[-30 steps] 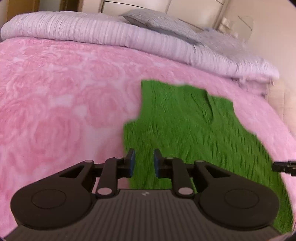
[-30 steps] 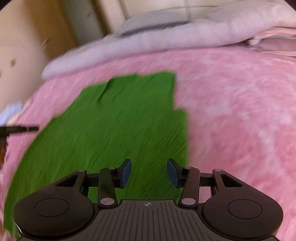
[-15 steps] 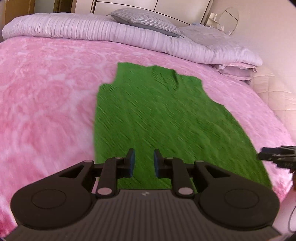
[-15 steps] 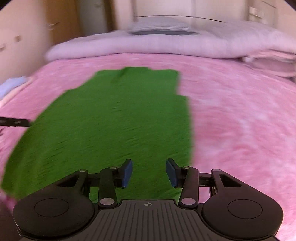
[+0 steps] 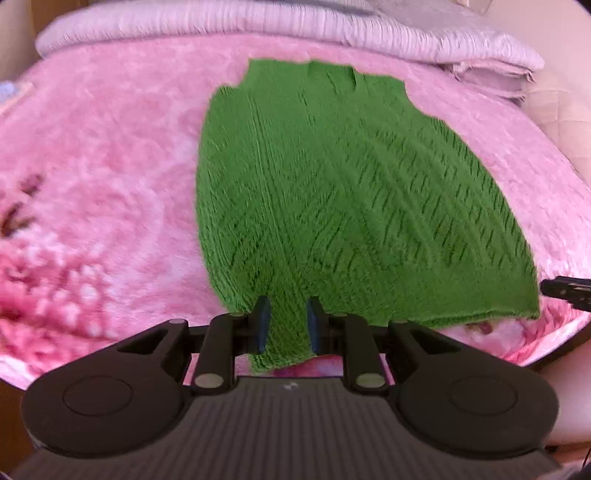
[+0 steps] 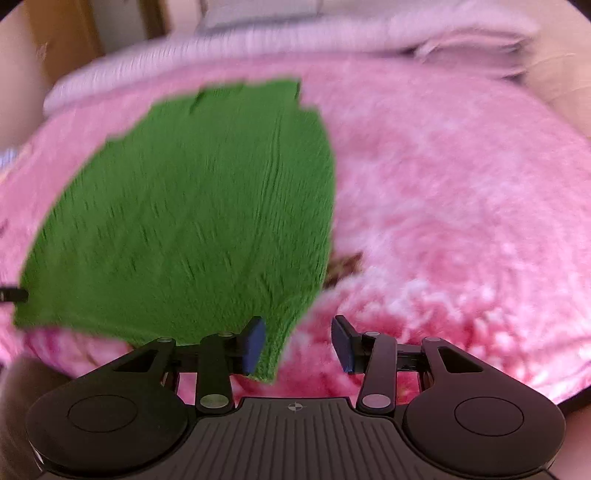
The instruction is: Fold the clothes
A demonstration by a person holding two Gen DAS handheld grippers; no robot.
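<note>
Knit garment (image 5: pixel 343 206): lies flat on the bed blanket (image 5: pixel 103 192), hem end nearest the cameras, neck end farthest. Rolled duvet (image 5: pixel 229 26): behind the garment, across the blanket's far edge. Folded bedding (image 5: pixel 487 77): behind the garment and to its right. Left gripper (image 5: pixel 285 325): at the garment's near left hem corner, cloth between its fingers. Right gripper (image 6: pixel 298 343): at the near right hem corner, cloth beside its left finger.

text: none readable | labels: none | numbers: none
</note>
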